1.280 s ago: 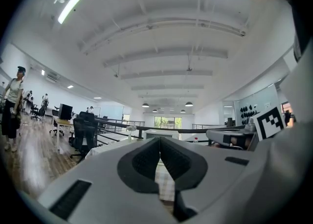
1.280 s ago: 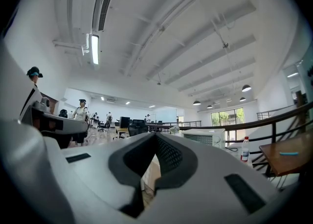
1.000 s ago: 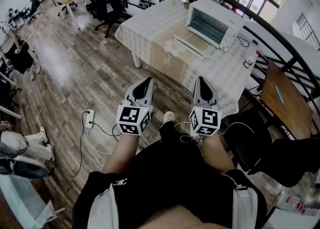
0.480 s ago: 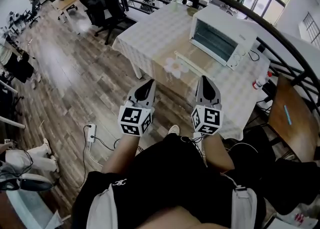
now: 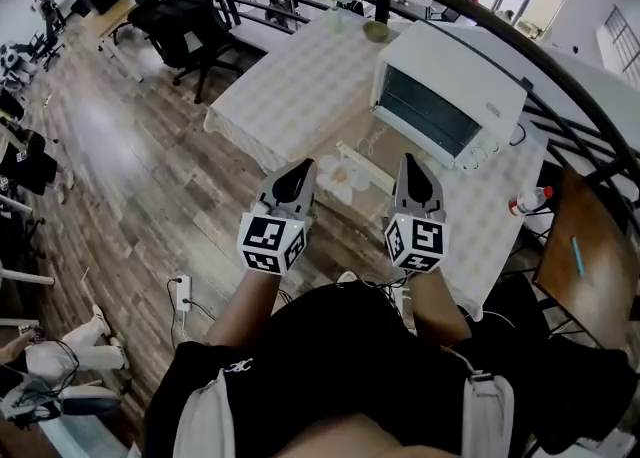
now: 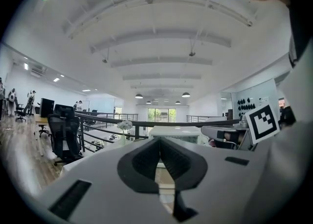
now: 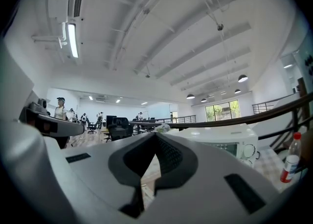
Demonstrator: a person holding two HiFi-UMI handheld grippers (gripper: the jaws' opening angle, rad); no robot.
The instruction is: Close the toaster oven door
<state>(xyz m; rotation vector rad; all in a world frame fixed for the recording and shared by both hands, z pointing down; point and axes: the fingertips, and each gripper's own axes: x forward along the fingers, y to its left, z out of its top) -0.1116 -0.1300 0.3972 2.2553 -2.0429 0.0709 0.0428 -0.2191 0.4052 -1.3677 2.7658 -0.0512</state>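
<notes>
The white toaster oven (image 5: 450, 106) stands on a table with a checked cloth (image 5: 290, 86), ahead of me and to the right. Its door hangs open and flat in front of it, the white handle bar (image 5: 362, 168) nearest me. Both grippers are held side by side at waist height, short of the table. My left gripper (image 5: 300, 170) is shut with nothing in it, and my right gripper (image 5: 408, 162) is also shut and empty. The right gripper view shows the oven (image 7: 222, 145) just beyond the closed jaw tips (image 7: 155, 136). Beyond the meeting tips (image 6: 159, 141) of the left gripper I see the oven (image 6: 178, 132).
A dark curved railing (image 5: 500, 31) runs behind the table. A black office chair (image 5: 185, 11) stands at the far left. A bottle with a red cap (image 5: 530, 201) sits on the table's right edge, by a wooden surface (image 5: 575, 256). A power strip (image 5: 182, 291) and cables lie on the floor.
The table and toaster oven have come closer and look larger in the head view. Both grippers keep the same side-by-side pose, still shut.
</notes>
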